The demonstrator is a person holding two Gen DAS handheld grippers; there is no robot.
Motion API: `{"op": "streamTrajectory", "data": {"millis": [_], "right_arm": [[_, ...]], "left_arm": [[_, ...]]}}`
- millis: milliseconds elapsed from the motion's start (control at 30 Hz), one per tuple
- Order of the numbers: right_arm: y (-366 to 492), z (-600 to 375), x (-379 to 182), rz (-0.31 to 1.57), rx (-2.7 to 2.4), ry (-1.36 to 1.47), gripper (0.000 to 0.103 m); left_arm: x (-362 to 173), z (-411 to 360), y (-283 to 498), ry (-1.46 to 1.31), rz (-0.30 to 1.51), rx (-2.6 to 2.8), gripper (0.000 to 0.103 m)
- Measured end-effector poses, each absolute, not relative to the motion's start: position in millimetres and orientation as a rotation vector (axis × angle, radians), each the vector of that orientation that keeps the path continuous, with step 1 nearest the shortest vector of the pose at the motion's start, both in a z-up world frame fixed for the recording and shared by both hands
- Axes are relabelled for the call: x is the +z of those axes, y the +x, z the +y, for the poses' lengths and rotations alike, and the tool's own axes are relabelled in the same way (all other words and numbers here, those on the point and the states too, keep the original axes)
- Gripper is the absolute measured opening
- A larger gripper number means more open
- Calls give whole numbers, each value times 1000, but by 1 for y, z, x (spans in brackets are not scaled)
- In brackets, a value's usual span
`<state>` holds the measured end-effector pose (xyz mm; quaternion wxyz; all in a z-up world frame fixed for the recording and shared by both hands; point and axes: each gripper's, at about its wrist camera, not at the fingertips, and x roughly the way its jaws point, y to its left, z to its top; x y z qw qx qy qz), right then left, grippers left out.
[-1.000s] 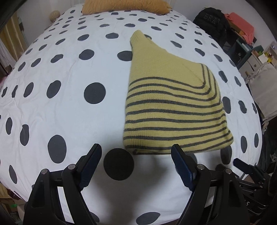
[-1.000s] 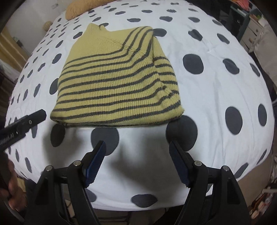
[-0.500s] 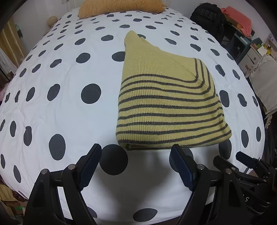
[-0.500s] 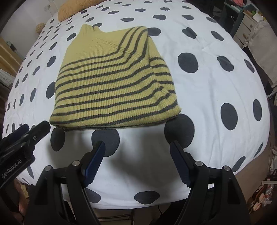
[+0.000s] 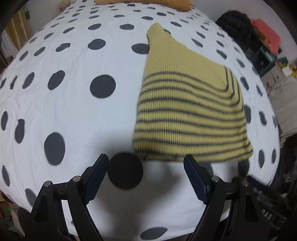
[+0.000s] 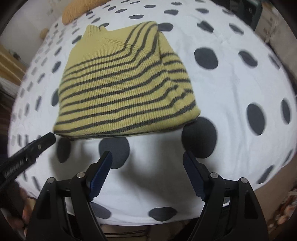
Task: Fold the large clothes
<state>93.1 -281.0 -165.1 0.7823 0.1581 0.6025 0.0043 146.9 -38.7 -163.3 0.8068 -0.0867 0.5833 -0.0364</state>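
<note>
The bed [image 5: 74,115], under a white cover with dark dots, fills both views; its far end and sides are cut off by the lens rim. On it lies the folded yellow sweater [image 6: 120,89] with dark stripes (its under-layers are hidden), its near hem blurred in the left view. Bare cover lies all around it, widest on its left. An orange pillow [image 5: 144,2] is cropped at the head end. The left claw [image 5: 145,168] hangs wide open and empty just short of the hem's left corner; the right claw [image 6: 147,165] hangs likewise, open, before the hem.
</note>
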Motion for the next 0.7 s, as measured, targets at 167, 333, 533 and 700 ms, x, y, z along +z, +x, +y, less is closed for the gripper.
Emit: {"op": "streamTrajectory", "data": {"millis": [167, 333, 533, 700], "right_arm": [[82, -330, -207, 1238, 130, 773, 78], [100, -356, -235, 1131, 201, 948, 79], [151, -364, -242, 1062, 223, 992, 80], [165, -356, -241, 1044, 201, 937, 56]], "left_arm": [[-170, -21, 223, -324, 1235, -184, 83], [-190, -32, 304, -341, 1264, -309, 83], [-215, -52, 386, -385, 1336, -433, 88], [-222, -67, 410, -262, 1298, -381, 54]]}}
